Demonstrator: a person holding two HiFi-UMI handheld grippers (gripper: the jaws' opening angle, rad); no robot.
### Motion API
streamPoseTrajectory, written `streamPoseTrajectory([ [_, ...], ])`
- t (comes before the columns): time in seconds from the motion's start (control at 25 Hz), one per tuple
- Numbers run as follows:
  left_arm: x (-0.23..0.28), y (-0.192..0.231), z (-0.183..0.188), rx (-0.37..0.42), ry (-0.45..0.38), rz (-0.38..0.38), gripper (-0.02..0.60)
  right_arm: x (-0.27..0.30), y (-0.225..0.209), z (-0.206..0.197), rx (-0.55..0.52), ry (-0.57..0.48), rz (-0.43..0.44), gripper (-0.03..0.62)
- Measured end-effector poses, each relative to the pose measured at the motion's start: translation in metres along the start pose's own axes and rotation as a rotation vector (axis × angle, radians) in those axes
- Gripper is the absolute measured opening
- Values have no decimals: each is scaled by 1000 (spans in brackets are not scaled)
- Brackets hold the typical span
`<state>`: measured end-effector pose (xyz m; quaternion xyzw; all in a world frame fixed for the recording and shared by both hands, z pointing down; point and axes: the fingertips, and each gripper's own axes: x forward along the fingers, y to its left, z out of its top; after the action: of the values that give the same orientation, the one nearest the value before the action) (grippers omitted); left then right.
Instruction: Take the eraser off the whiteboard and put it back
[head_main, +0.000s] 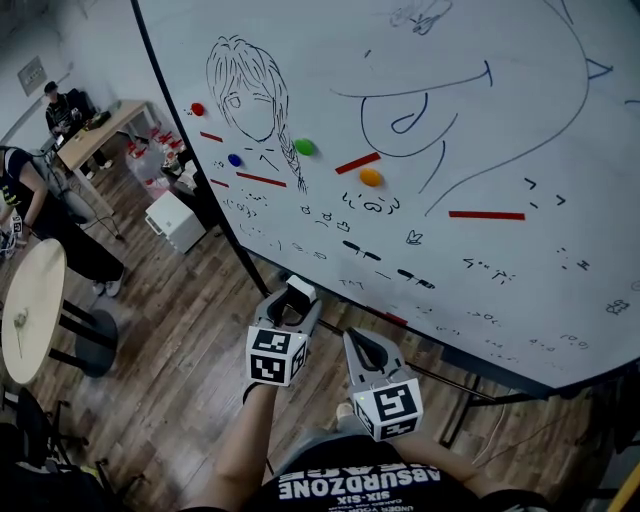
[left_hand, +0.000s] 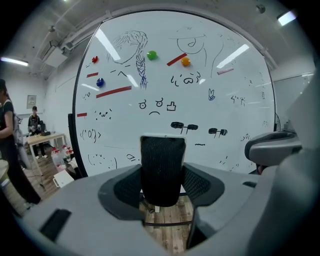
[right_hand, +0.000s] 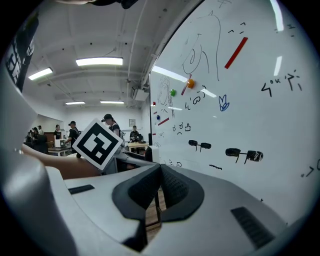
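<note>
The eraser (left_hand: 162, 167), a black felt block with a white back, stands upright between the jaws of my left gripper (left_hand: 162, 187), which is shut on it. In the head view the eraser (head_main: 300, 290) sticks out of the left gripper (head_main: 290, 306) just below the whiteboard (head_main: 450, 120), a little apart from its lower edge. The whiteboard (left_hand: 175, 75) fills the view ahead, covered in doodles, red strips and round magnets. My right gripper (head_main: 353, 341) is beside the left one, and its jaws (right_hand: 160, 187) are shut with nothing between them.
A green magnet (head_main: 304, 147), an orange magnet (head_main: 371, 177) and a blue magnet (head_main: 234, 159) stick to the board. On the wooden floor to the left stand a round table (head_main: 30, 310) and a white cabinet (head_main: 175, 220). People sit at a desk (head_main: 95, 130) far left.
</note>
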<state>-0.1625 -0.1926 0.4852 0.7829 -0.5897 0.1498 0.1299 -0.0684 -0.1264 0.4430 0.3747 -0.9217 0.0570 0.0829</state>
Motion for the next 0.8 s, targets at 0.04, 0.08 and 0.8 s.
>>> streamPoseTrajectory([
  [0.04, -4, 0, 0, 1, -1, 0, 244, -1, 2, 0, 1, 2, -1, -2],
  [0.08, -8, 0, 0, 2, -3, 0, 244, -2, 4, -1, 1, 4, -1, -2],
  [0.8, -67, -1, -13, -11, -27, 40, 244, -14, 31, -6, -8, 16, 19, -2],
])
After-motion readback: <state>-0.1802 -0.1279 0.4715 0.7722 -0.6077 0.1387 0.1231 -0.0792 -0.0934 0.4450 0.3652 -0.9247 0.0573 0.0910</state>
